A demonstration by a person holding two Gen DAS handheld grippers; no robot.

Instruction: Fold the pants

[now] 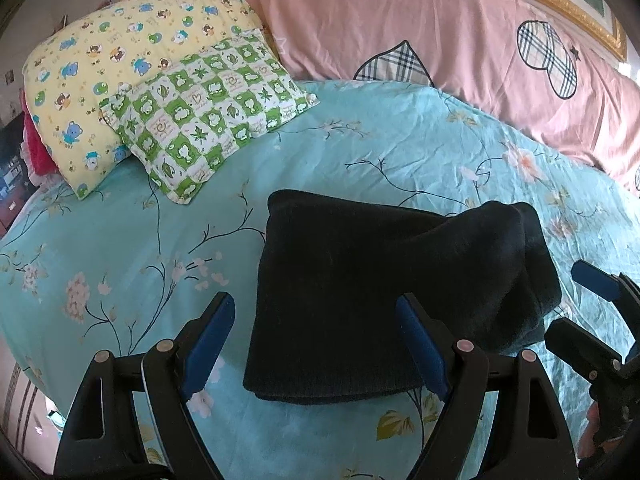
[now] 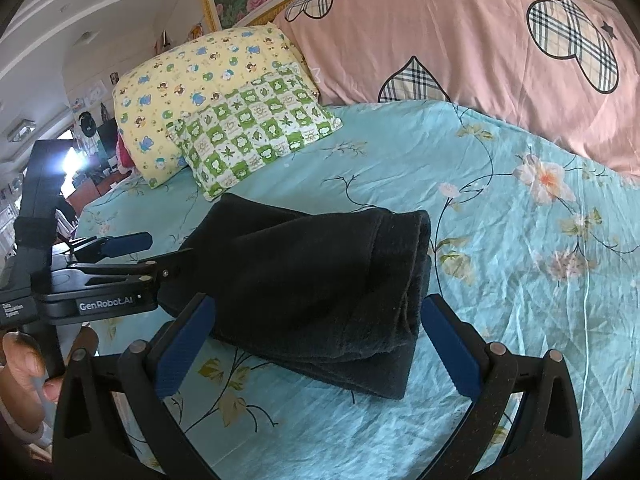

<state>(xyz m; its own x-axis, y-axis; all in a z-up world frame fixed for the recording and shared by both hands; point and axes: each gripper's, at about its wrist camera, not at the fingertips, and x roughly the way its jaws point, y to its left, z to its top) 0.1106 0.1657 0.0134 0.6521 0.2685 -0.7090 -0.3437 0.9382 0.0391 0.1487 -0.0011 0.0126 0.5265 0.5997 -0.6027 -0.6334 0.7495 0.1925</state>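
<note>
Two pillows lie at the far left of the bed: a yellow pillow (image 1: pixel 120 72) printed with cartoon bears and frogs, and overlapping its near edge a green checked pillow (image 1: pixel 208 120) whose squares carry small words too blurred to read. Beside them, across the head of the bed, stretches a pink duvet (image 1: pixel 420 36) with plaid hearts. The teal floral bedsheet (image 1: pixel 120 248) covers the rest. The left gripper (image 1: pixel 316 344) hangs just above the sheet with its blue-padded jaws spread wide, empty, at the near left edge of the pants (image 1: pixel 380 288). These dark pants lie folded into a thick bundle in the middle of the sheet. In the right wrist view the left gripper's body reads "GenRobot.AI"; a smaller label beside it is illegible. The right gripper (image 2: pixel 316 344) is likewise wide open at the bundle's near right corner, holding nothing.
</note>
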